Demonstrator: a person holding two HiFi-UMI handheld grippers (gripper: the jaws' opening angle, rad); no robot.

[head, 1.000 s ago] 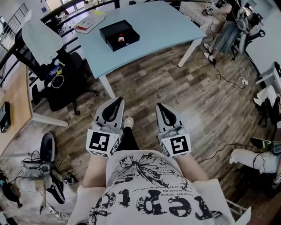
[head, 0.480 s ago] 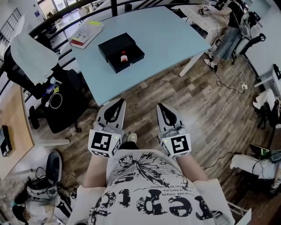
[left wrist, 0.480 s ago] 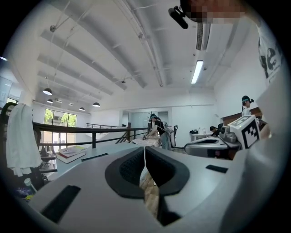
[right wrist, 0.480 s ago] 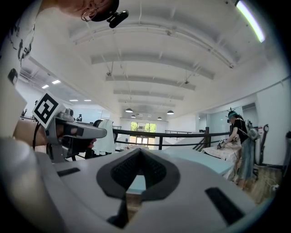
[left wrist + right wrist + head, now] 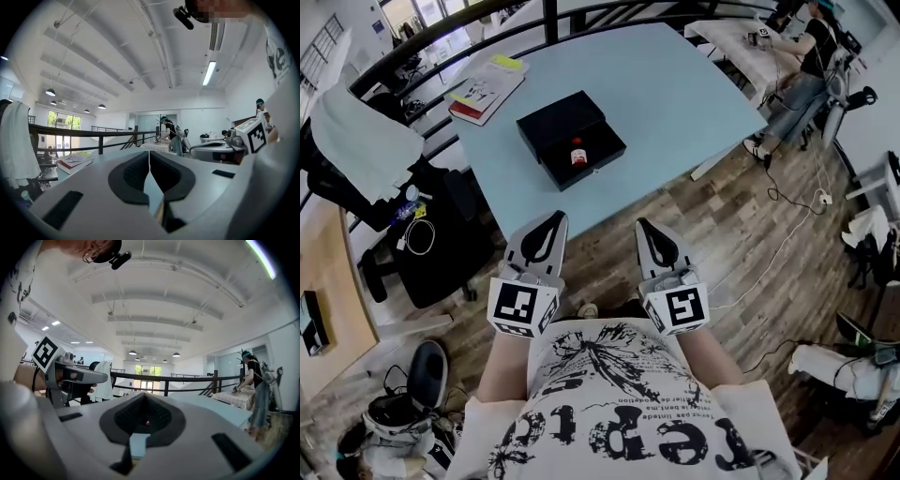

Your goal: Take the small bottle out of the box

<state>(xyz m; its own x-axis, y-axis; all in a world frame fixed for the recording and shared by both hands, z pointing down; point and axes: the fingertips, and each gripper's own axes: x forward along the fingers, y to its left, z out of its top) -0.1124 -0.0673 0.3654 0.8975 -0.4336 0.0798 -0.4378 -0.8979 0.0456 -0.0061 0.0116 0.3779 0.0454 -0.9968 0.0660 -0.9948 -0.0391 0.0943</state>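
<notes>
Head view puts the small bottle [image 5: 577,156], with red on it, inside the open black box [image 5: 551,126] on the light blue table [image 5: 675,84], well apart from both your grippers. A book [image 5: 487,87] lies by the table's far left corner. Your left gripper [image 5: 552,218] and right gripper [image 5: 644,226] hang side by side near the table's front edge, each with its jaws pressed together on nothing.

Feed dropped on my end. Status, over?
Left tongs shut, empty. Right tongs shut, empty. Bottle in open box on table, untouched. Nothing between tongs and box.
</notes>
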